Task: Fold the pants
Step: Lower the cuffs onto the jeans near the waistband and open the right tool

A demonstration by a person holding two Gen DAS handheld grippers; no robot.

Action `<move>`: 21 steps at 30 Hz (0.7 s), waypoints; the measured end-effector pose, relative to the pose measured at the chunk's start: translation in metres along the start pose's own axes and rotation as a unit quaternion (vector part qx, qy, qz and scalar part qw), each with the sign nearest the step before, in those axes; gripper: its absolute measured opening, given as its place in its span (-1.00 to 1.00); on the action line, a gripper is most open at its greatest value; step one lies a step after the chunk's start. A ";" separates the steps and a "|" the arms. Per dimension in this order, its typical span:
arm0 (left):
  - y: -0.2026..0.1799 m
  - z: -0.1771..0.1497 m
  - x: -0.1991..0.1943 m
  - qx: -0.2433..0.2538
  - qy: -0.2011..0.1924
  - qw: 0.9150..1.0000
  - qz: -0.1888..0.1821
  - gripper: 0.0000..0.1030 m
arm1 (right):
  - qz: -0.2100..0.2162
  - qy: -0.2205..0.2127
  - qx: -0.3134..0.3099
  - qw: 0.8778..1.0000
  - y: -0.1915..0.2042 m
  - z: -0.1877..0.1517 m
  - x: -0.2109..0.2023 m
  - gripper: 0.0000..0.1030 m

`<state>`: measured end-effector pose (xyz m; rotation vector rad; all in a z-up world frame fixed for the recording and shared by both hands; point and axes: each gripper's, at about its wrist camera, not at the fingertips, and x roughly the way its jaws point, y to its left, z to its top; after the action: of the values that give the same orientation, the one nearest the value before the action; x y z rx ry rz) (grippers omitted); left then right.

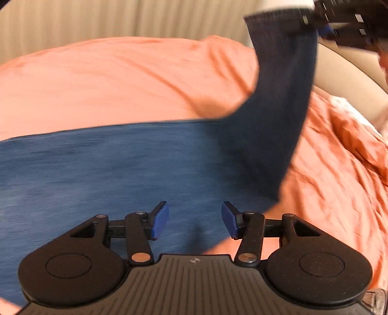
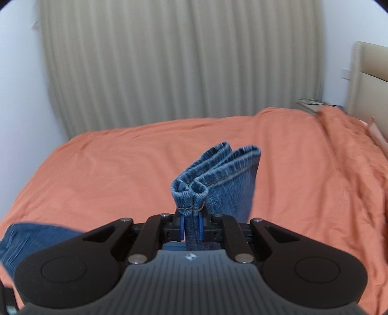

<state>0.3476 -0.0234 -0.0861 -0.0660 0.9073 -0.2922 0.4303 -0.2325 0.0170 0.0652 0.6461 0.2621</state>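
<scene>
Left wrist view shows the left gripper (image 1: 195, 220) at the lower centre with its jaws standing apart and nothing between them, hovering over blue jeans (image 1: 109, 164) that lie blurred across the orange bedspread (image 1: 121, 80). At the upper right, the right gripper (image 1: 312, 23) lifts the leg end off the bed. Right wrist view shows its blue pads (image 2: 200, 229) clamped tight on the bunched hems (image 2: 218, 169), before a pale curtain (image 2: 169, 60).
</scene>
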 end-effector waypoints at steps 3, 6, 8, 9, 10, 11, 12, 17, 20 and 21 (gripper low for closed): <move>0.026 -0.007 -0.019 -0.020 -0.007 0.999 0.039 0.16 | 0.030 0.017 -0.037 0.999 0.047 -0.018 0.012 -0.89; 0.048 -0.016 -0.027 -0.042 -0.005 0.998 0.055 0.16 | 0.055 0.049 -0.092 0.993 0.094 -0.049 0.030 -0.89; 0.062 -0.024 -0.032 -0.051 -0.001 0.997 0.059 0.16 | 0.068 0.074 -0.142 0.985 0.126 -0.077 0.041 -0.89; 0.066 -0.026 -0.033 -0.052 0.000 0.996 0.066 0.16 | 0.076 0.092 -0.168 0.978 0.141 -0.092 0.047 -0.89; 0.074 -0.030 -0.039 -0.052 0.001 0.996 0.075 0.16 | 0.082 0.112 -0.191 0.972 0.154 -0.108 0.054 -0.89; 0.078 -0.033 -0.041 -0.056 0.001 0.995 0.080 0.16 | 0.085 0.132 -0.214 0.964 0.167 -0.125 0.059 -0.89; 0.082 -0.035 -0.041 -0.061 0.003 0.995 0.081 0.16 | 0.080 0.148 -0.237 0.957 0.178 -0.142 0.064 -0.88; 0.098 -0.038 -0.049 -0.081 0.003 0.994 0.069 0.19 | 0.067 0.191 -0.322 0.925 0.195 -0.200 0.082 -0.73; 0.106 -0.039 -0.050 -0.098 -0.004 0.994 0.051 0.23 | 0.072 0.196 -0.317 0.925 0.191 -0.202 0.081 -0.60; 0.108 -0.038 -0.052 -0.106 -0.006 0.993 0.045 0.24 | 0.077 0.201 -0.308 0.927 0.190 -0.199 0.080 -0.58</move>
<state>0.3118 0.0973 -0.0893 -0.2222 0.9251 -0.1107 0.3299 -0.0326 -0.1622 -0.5582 0.9414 0.6315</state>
